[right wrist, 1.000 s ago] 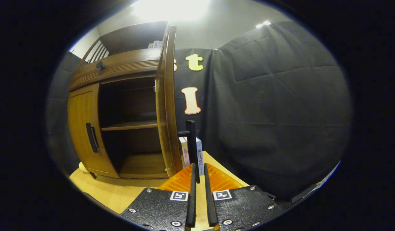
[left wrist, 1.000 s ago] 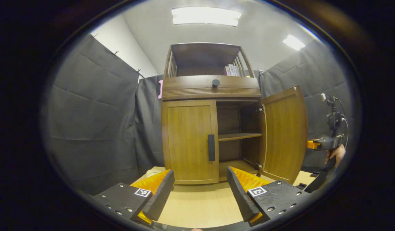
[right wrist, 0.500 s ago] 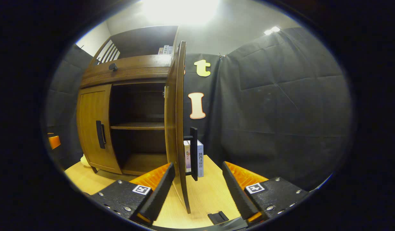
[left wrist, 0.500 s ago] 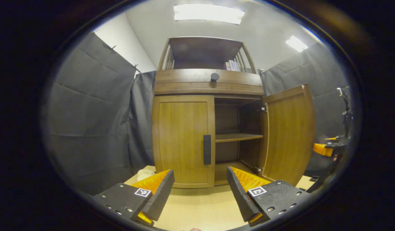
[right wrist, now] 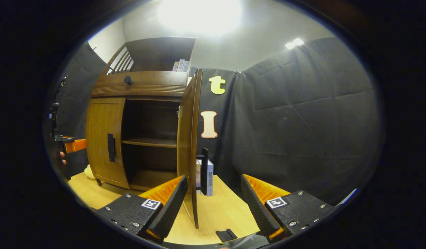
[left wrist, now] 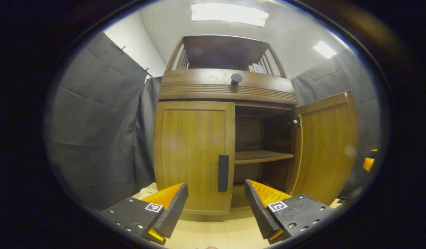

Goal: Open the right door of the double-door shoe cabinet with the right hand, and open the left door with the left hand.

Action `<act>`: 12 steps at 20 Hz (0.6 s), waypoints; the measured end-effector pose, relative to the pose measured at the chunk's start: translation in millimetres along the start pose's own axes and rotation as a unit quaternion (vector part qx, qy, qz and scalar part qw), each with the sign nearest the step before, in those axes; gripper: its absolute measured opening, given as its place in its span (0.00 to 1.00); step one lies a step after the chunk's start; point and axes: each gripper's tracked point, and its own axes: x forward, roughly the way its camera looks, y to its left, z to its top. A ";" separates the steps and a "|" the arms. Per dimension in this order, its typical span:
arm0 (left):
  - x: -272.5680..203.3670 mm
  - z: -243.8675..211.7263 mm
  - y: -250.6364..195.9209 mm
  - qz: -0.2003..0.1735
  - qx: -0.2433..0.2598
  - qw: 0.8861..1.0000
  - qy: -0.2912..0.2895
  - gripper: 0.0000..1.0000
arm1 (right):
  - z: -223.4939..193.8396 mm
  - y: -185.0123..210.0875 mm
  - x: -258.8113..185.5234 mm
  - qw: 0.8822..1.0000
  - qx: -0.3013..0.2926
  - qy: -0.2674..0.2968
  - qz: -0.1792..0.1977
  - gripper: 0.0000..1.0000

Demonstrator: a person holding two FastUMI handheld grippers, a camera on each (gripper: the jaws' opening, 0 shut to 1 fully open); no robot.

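The shoe cabinet (left wrist: pixel 227 90) stands on the pale surface (right wrist: pixel 227 207), its right door (left wrist: pixel 325 148) swung wide at 3 o'clock in the left gripper view and its left door (left wrist: pixel 192 155) closed at centre. The left tongs (left wrist: pixel 216 204) gape empty just short of that door; the right tongs (right wrist: pixel 213 204) gape too, holding nothing, the open door's edge between their fingers. The door looks a stiff, hinged wooden panel, probably light to swing; its black bar handle (left wrist: pixel 223 173) near the inner edge is the place to pinch.
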 end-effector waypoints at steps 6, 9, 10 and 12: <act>17.3 -2.9 1.5 -0.007 0.012 1.000 -0.005 0.89 | -15.8 11.0 -2.6 1.000 -0.004 0.014 0.009 0.94; 24.7 -4.7 4.9 -0.008 0.024 1.000 -0.006 0.99 | -20.5 18.5 -2.4 1.000 0.004 0.025 0.015 0.94; 24.7 -7.8 5.4 -0.008 0.024 1.000 -0.004 0.99 | -23.2 19.6 -1.5 0.999 0.006 0.028 0.015 0.95; 26.2 -11.7 4.3 -0.011 0.021 1.000 0.001 0.99 | -26.5 22.2 1.1 0.999 0.011 0.033 0.017 0.95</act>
